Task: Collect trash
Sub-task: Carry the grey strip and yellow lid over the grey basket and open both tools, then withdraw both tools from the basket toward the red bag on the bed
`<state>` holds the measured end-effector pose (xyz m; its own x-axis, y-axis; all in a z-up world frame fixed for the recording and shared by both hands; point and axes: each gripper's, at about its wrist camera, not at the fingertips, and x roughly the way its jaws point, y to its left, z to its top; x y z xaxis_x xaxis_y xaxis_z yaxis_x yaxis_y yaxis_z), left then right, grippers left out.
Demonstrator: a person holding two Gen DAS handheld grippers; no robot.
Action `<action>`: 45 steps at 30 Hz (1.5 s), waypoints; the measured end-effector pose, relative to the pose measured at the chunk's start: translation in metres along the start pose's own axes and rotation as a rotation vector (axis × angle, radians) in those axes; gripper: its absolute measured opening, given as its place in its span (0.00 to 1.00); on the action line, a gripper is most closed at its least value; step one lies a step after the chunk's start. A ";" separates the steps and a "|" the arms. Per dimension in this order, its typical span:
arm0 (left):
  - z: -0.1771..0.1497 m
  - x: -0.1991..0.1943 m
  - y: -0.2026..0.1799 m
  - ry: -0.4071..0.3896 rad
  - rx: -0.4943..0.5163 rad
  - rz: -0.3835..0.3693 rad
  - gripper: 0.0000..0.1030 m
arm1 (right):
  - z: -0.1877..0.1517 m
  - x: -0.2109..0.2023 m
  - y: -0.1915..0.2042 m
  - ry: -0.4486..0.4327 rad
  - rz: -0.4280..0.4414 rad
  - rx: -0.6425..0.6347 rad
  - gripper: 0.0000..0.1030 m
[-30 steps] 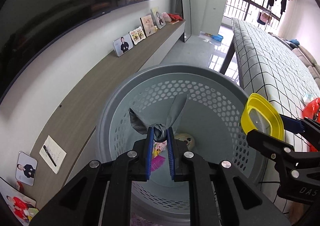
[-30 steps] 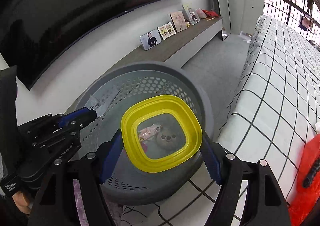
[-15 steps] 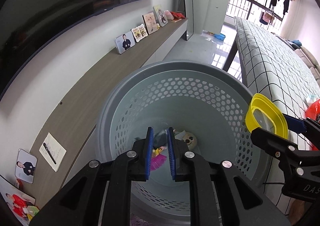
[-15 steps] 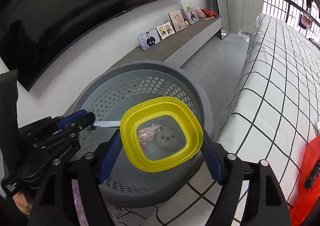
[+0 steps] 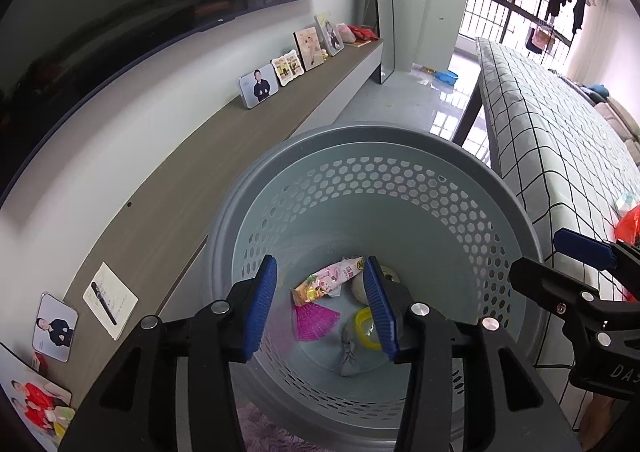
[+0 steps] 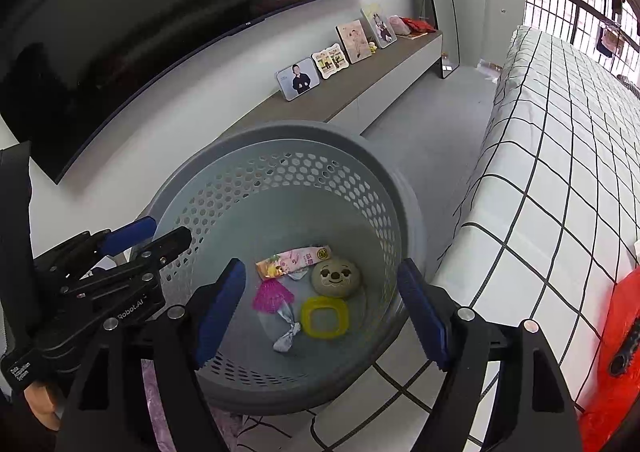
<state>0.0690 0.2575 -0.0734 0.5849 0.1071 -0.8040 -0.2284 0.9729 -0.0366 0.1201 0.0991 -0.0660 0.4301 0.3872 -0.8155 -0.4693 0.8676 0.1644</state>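
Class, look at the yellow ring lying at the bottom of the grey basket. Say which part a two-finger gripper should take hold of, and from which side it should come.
Probably best: grip one side of the yellow ring, one finger through its open middle and one outside. Come straight down through the basket mouth, since the ring lies flat on the bottom and the perforated walls block any sideways approach. The edge away from the round face toy leaves more room.

Below your left claw [image 5: 320,304], the laundry basket [image 5: 400,172] mouth gapes unobstructed; trash litters only its floor. Your right claw [image 5: 576,264] crowds its right, the checked bed [image 5: 560,140] beyond.
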 end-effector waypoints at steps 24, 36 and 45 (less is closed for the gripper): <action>0.009 -0.039 -0.011 -0.062 -0.017 0.009 0.64 | -0.013 -0.055 -0.029 -0.085 -0.021 0.062 0.73; 0.010 -0.052 -0.043 -0.070 0.040 -0.001 0.64 | -0.043 -0.098 -0.065 -0.122 -0.048 0.155 0.73; 0.011 -0.067 -0.096 -0.086 0.091 -0.048 0.64 | -0.076 -0.132 -0.096 -0.134 -0.058 0.204 0.73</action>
<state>0.0600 0.1588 -0.0098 0.6586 0.0731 -0.7489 -0.1294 0.9915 -0.0170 0.0503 -0.0592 -0.0165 0.5566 0.3607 -0.7484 -0.2813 0.9295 0.2387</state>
